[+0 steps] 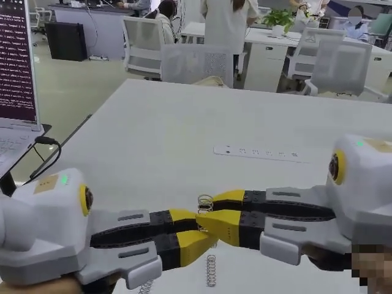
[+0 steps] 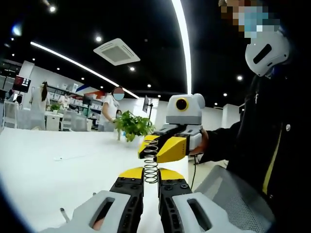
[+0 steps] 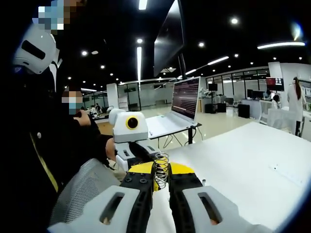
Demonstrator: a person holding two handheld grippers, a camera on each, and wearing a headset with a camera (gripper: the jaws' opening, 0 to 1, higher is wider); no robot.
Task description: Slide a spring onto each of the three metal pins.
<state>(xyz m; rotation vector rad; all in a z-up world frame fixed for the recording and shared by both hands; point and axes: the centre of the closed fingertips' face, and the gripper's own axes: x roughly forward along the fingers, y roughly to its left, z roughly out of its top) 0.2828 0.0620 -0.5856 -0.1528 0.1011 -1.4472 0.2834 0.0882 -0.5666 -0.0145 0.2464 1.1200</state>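
A small steel spring point(image 1: 205, 202) hangs in the air between my two grippers, which meet tip to tip low over the white table point(image 1: 184, 135). In the left gripper view the spring point(image 2: 151, 162) stands upright. My left gripper point(image 2: 151, 175) is shut on its lower end and my right gripper point(image 2: 154, 145) closes on its top. In the right gripper view the spring point(image 3: 161, 170) sits between my right gripper point(image 3: 161, 174), with my left gripper point(image 3: 146, 156) just beyond. I cannot tell whether a pin runs inside the coil. My left gripper point(image 1: 199, 228) comes from the lower left, my right gripper point(image 1: 207, 209) from the right.
Two loose springs point(image 1: 211, 270) point(image 1: 146, 286) lie on the table under the grippers. A thin metal pin point(image 2: 63, 214) lies near the left gripper. A white power strip point(image 1: 260, 152) lies further back, and a laptop point(image 1: 15, 73) with a cable point(image 1: 46, 153) stands at the left edge. Chairs point(image 1: 196, 64) and people are beyond.
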